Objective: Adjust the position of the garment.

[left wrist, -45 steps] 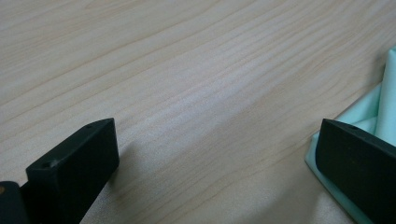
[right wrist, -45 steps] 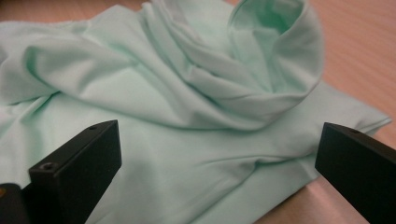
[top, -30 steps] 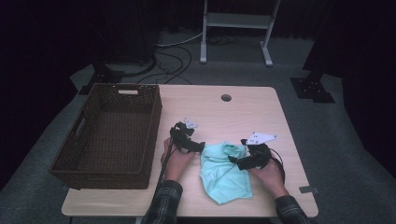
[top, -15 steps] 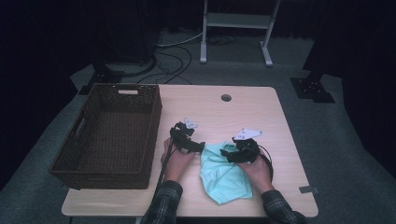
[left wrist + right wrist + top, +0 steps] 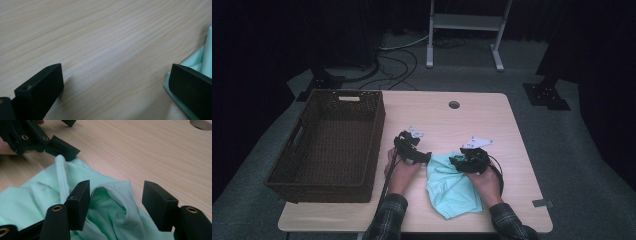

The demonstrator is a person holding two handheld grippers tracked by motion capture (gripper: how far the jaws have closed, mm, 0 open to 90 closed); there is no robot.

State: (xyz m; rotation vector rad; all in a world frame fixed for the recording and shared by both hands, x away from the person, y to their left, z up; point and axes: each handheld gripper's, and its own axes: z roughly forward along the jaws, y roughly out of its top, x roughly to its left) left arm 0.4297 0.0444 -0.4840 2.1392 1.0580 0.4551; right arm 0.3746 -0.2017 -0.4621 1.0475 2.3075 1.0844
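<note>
A mint-green cloth (image 5: 453, 189) lies crumpled on the wooden table (image 5: 482, 122), near its front edge. My left gripper (image 5: 427, 158) stands open at the cloth's left corner; in the left gripper view (image 5: 116, 68) one jaw rests over the cloth's edge (image 5: 203, 58) and the other on bare wood. My right gripper (image 5: 454, 162) sits on the cloth's upper right part. In the right gripper view (image 5: 116, 188) its jaws have just been closing and straddle a raised fold of the cloth (image 5: 112, 205). A gap remains at the right jaw. The left gripper (image 5: 73, 137) shows farther off.
A dark wicker basket (image 5: 378, 125) stands on the table's left side, close to the left hand. A round hole (image 5: 454, 105) is in the tabletop at the back. Bare wood lies right of and behind the cloth. A metal stand (image 5: 464, 30) is on the floor beyond.
The right gripper has moved left onto the cloth and its jaws have narrowed around a fold. The left gripper has stayed put.
</note>
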